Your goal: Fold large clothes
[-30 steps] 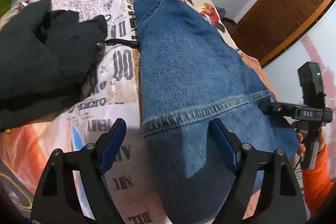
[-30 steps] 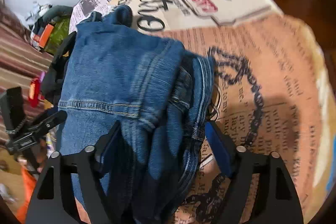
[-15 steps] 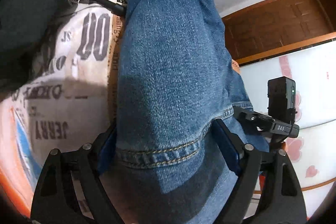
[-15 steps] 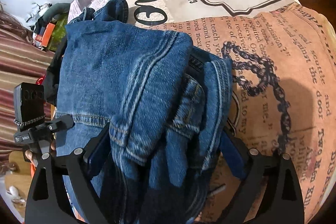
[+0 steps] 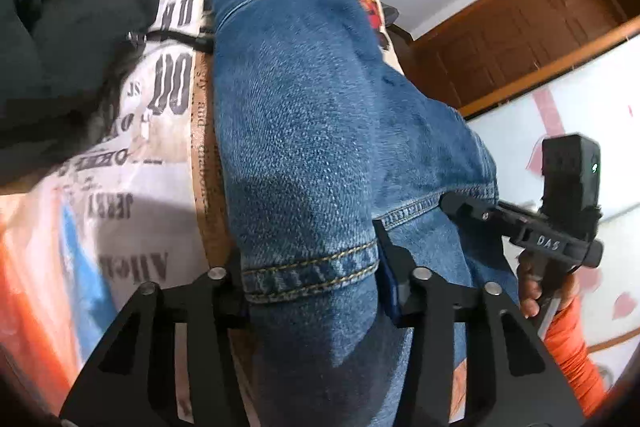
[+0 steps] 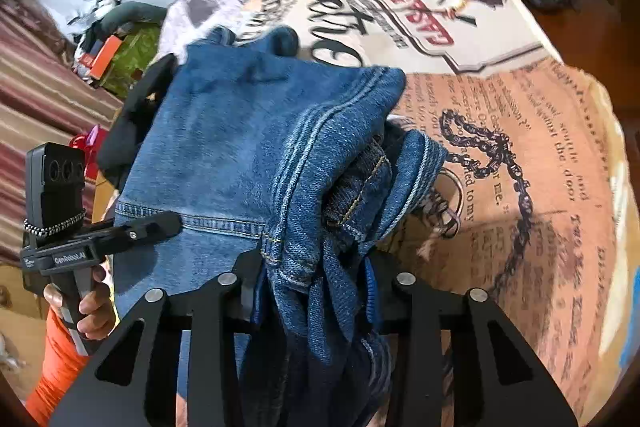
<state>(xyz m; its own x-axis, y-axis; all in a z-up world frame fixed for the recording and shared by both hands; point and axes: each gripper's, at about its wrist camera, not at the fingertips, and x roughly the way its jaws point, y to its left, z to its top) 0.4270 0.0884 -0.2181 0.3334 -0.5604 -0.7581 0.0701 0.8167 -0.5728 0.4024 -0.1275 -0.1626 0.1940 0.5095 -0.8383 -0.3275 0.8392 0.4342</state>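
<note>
A pair of blue jeans (image 5: 304,131) lies folded lengthwise on a bed with a newspaper-print sheet (image 5: 132,155). My left gripper (image 5: 310,279) is shut on the jeans at a stitched hem edge. My right gripper (image 6: 312,283) is shut on the bunched waistband end of the jeans (image 6: 248,147). Each gripper shows in the other's view: the right one (image 5: 464,205) at the jeans' right edge, the left one (image 6: 160,223) at their left edge.
A black garment (image 5: 60,47) lies on the bed left of the jeans, with a black cable (image 5: 172,37) beside it. A brown wooden door (image 5: 520,31) stands to the right. Clutter (image 6: 116,51) and a striped cloth (image 6: 32,87) lie beyond the bed's far left.
Both grippers have closed from wide open onto the jeans. The held edges are lifted slightly off the sheet and the cloth has bunched between the jaws.
</note>
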